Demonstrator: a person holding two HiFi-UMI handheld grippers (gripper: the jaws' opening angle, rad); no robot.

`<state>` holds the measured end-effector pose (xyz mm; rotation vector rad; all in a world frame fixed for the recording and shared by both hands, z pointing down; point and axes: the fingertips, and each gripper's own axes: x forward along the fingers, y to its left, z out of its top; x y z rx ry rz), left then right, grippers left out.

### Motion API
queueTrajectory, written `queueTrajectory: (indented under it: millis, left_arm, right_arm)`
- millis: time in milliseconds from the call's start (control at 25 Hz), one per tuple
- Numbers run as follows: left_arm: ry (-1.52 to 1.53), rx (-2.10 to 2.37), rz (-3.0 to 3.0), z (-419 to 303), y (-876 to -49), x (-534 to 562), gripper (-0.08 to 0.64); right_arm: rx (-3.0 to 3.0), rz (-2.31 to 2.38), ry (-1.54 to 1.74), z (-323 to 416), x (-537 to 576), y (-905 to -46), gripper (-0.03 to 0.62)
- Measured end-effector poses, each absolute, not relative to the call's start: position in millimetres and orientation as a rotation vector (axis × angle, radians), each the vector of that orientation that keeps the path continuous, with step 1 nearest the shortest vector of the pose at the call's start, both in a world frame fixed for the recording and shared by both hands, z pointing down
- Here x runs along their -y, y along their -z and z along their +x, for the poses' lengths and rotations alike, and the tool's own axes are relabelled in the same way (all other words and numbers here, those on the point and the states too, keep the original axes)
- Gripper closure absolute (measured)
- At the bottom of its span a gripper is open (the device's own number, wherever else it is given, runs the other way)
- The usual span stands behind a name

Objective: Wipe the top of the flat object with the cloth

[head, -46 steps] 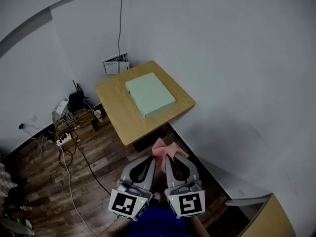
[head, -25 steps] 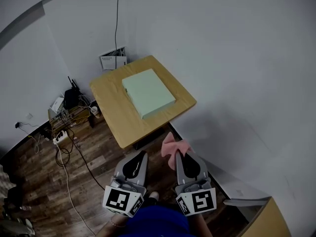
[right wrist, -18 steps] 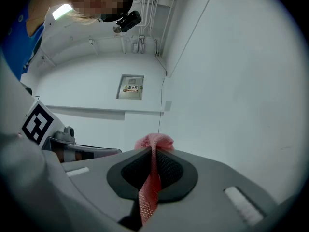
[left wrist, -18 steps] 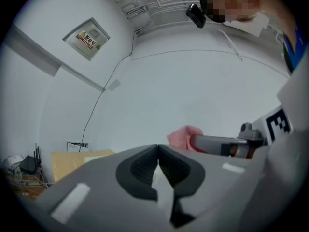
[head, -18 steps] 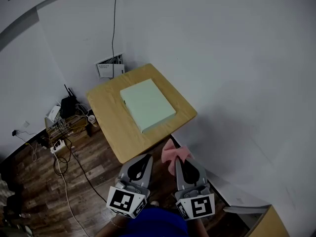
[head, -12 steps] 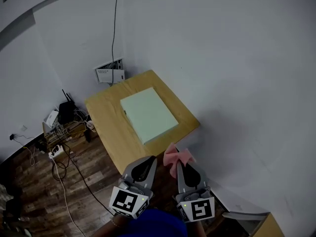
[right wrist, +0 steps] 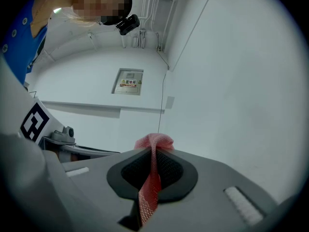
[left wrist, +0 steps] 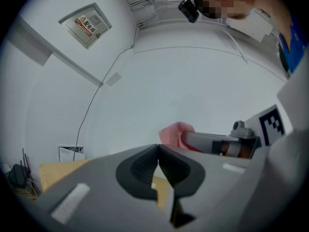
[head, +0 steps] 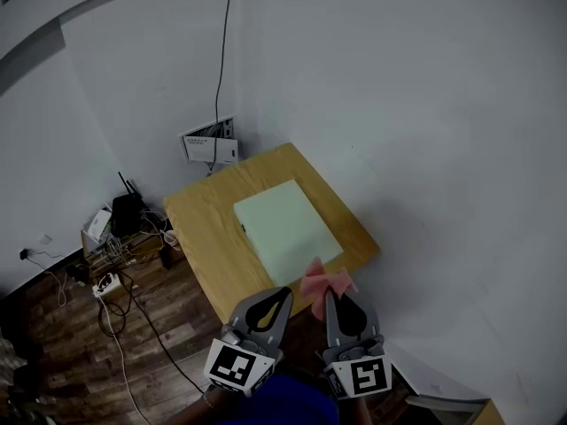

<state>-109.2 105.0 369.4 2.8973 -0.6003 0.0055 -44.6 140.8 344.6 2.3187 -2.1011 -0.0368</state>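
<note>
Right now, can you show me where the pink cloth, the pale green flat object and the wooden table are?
pink cloth point(head: 321, 282), head view, the bunched end
pale green flat object point(head: 285, 228), head view, middle of its top face
wooden table point(head: 204, 237), head view, bare top left of the object

Yellow-and-red label on grey wall panel point(right wrist: 128, 82), its characters too small to read
</note>
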Motion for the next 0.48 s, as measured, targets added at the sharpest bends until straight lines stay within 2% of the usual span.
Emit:
queueTrajectory:
  millis: [480]
  left_arm:
    - [0.006, 0.79, 2.859, -142, -375, -49, 0.557]
  right_arm:
    - [2.202, 2.217, 0.027, -63, -76, -349, 0.574]
